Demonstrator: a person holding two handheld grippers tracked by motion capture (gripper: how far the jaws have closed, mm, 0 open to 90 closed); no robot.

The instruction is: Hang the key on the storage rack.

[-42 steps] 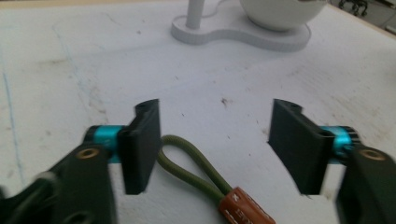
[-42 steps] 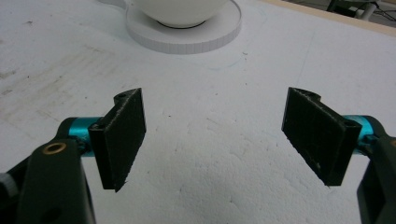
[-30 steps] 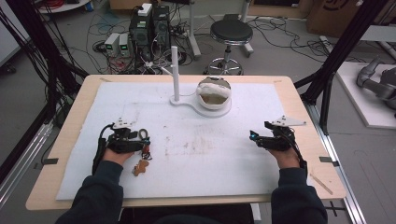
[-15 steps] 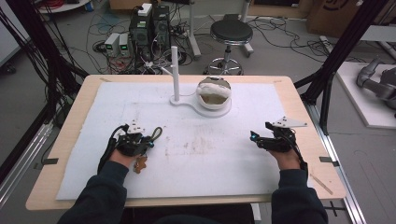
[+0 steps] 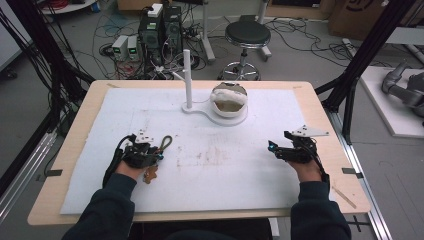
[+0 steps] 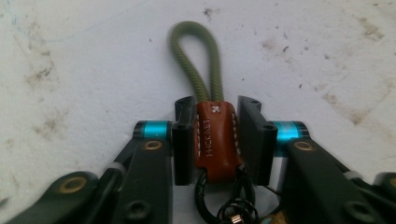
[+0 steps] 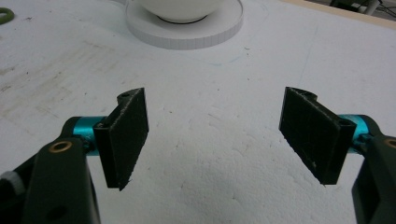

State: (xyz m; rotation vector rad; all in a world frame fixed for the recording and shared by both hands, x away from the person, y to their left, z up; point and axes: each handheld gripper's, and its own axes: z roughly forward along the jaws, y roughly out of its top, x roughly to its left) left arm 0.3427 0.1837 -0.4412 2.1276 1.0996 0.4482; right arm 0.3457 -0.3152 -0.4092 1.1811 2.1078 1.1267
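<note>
**Keychain strap pinched at the leather tab – go easy on the lift**

The step in hand looks like a pick-up of the keychain strap (image 6: 215,135) by the left gripper (image 5: 150,152), judging from how things lie. The jaws have just been opening a little after a tight squeeze, and the brown leather tab is seen sitting between them, pads against both of its sides, so it is counted as held. For a clean lift, the grip is probably best kept on that stiff tab rather than on the soft cord, and the rise should be kept straight up so the dangling ring isn't dragged over the foam sheet (image 5: 240,170).

The strap itself: an olive-green cord loop (image 5: 166,143) is shown poking out past the jaws toward roughly 1 o'clock in the high view, the tab is stitched in white with a stamped brand mark, and a dark metal ring with a small clasp hangs below it. It is placed at about 8 o'clock on the table (image 5: 75,150), well apart from the white bowl (image 5: 229,100) on its stand at 12 o'clock.

The right gripper (image 5: 274,148) is parked at 4 o'clock, jaws spread wide with nothing between them.
</note>
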